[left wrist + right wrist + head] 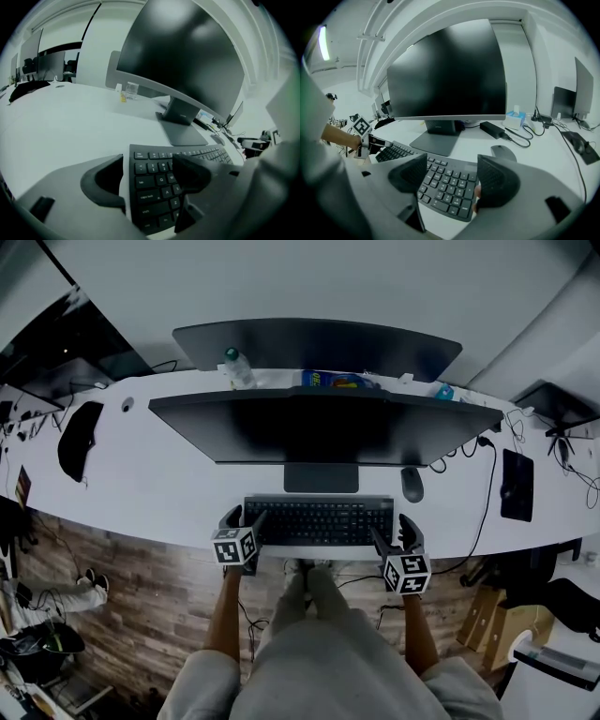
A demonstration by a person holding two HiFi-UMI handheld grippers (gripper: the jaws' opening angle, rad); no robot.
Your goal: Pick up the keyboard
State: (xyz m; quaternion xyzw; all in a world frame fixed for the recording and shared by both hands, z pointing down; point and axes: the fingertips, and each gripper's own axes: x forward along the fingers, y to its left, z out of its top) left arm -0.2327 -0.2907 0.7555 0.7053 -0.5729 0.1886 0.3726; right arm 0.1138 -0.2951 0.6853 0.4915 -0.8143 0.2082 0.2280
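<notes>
A black keyboard [319,519] lies flat on the white desk [150,488], close to its front edge and just before the monitor's stand. My left gripper [246,517] is at the keyboard's left end, open. In the left gripper view [147,176] one jaw hangs over the bare desk and the other over the keys [152,187]. My right gripper [395,531] is at the keyboard's right end, also open. The right gripper view [453,177] has the number-pad end [445,185] between its jaws. Neither pair of pads presses on the keyboard.
A wide dark monitor [319,427] stands behind the keyboard on a flat stand base [321,478]. A grey mouse [412,484] lies to the back right, with cables [483,502] and a black pad [517,486] further right. A water bottle [237,368] stands at the back.
</notes>
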